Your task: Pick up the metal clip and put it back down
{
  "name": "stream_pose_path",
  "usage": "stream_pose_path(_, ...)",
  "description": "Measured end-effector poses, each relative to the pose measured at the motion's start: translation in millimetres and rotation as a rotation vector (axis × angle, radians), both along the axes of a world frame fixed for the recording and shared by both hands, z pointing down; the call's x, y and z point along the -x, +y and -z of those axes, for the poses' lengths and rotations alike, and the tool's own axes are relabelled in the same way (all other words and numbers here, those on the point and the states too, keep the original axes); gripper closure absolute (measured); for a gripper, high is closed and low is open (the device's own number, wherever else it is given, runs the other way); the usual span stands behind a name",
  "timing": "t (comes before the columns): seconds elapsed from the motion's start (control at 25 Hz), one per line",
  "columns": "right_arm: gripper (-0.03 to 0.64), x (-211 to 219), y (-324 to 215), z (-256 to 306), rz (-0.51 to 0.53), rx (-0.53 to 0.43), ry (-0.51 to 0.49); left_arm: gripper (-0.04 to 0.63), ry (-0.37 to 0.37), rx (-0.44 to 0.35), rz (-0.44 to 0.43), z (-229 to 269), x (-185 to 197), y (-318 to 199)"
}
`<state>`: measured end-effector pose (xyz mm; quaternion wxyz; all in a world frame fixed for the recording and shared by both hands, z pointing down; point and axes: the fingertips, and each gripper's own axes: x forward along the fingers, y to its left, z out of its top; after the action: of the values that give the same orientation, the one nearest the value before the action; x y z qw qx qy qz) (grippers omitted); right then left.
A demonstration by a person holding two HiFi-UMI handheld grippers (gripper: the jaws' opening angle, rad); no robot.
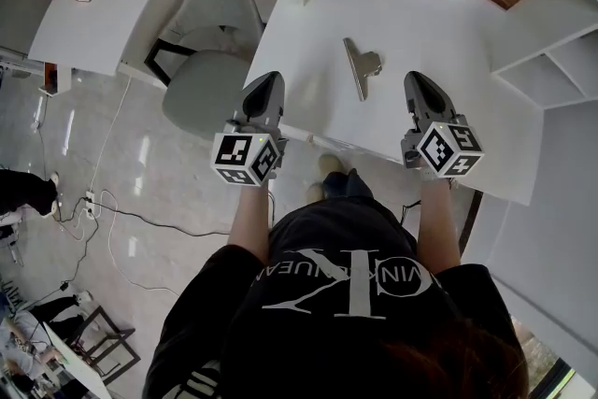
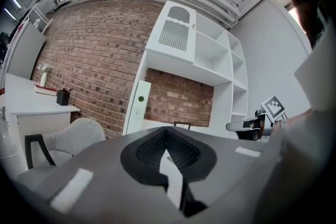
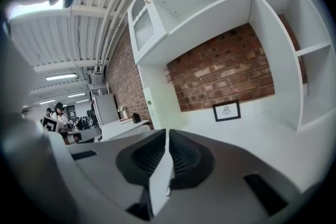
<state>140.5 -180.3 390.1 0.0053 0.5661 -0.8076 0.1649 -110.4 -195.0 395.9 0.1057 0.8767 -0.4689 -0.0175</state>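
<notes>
The clip (image 1: 360,67) lies flat on the white table (image 1: 308,14). Its long bar points away from us and its handle sticks out to the right. Nothing touches it. It sits between our two grippers, a bit further out than their tips.

Our left gripper (image 1: 268,81) hangs near the table's left edge, to the left of the clip. Its jaws are pressed together with nothing in them. Our right gripper (image 1: 418,81) hangs to the right of the clip. Its jaws are pressed together too, with nothing between them.

What we see fits two times. The clip may be waiting to be lifted, or it may lie there after being lifted and set down again. We cannot tell which.

What could go wrong? The clip is thin and flat, and the table looks smooth. We think a bump from a gripper would make it slide or spin. If we do go for it, closed jaws would only push it along. Jaws that come down off to one side might catch just the handle, and then the clip could tip and drop. A grey chair (image 1: 210,42) stands left of the table. A clip pushed hard that way could fall off the edge.
</notes>
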Motion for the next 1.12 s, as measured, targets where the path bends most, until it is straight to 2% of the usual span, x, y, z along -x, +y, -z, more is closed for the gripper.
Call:
stream_pose_path(0.4,0.588,-5,-2,12,0.004,-0.04,0.021,0.584,0.004,-0.034,0.007,13,-5,-4)
stream_pose_path(1.12,0.588,-12,7,19,0.017,-0.073,0.051,0.584,-0.004,-0.036,0.005,16,-14,1)
